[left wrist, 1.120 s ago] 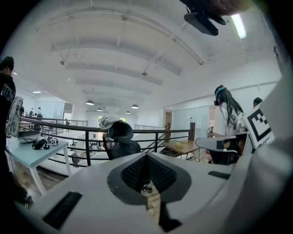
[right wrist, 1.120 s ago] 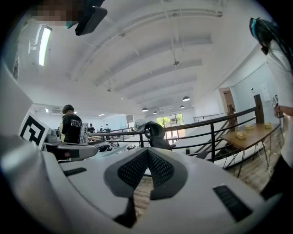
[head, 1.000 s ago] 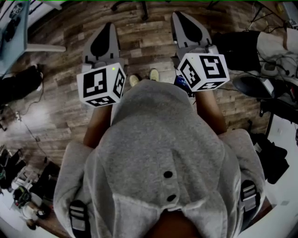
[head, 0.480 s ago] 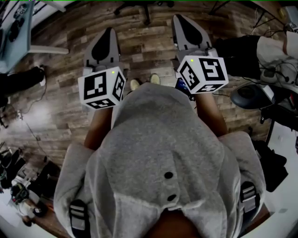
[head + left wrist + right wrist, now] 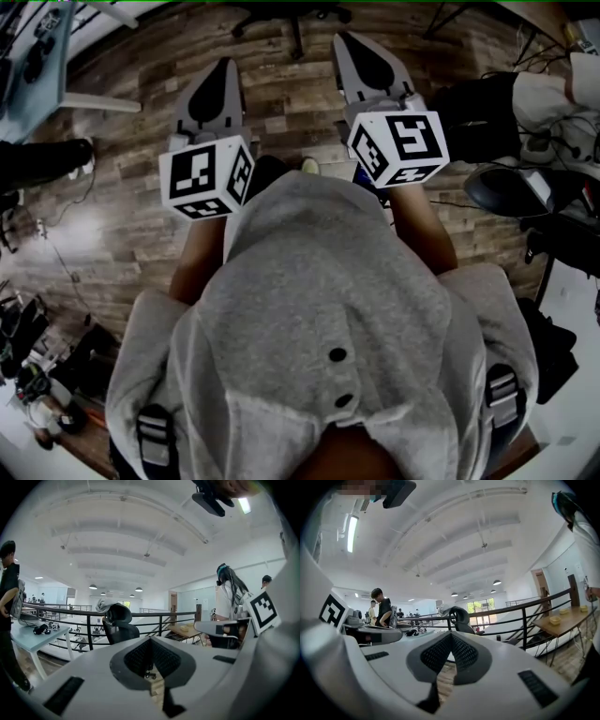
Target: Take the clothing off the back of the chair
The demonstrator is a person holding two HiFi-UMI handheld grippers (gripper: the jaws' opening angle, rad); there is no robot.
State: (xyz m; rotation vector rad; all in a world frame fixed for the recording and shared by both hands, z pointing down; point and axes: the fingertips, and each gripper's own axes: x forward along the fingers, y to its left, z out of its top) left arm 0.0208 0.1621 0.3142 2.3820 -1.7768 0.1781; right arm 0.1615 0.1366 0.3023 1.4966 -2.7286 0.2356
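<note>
Both claws have edged forward over the wooden floor since a second ago, and the chair's wheeled base now shows more fully at the top edge of the head view. The left claw and the right claw point toward that base, side by side and apart. Each has its jaws pressed together with nothing between them.

The clothing, a pale grey bundle, lies draped over the top of the chair back. It is well apart from both claws. In the left gripper view it sits ahead of the closed tips and a little to their left. In the right gripper view it sits just left of the chair's headrest, above the tips.

Only the gripper views show the chair's back and the clothing; the head view catches nothing of the chair but its base. A black railing runs behind the chair, and a pale counter stands to the chair's left in the left gripper view.

Both forearms reach forward from under a grey hoodie. The claws are held about level, with their marker cubes facing up.
</note>
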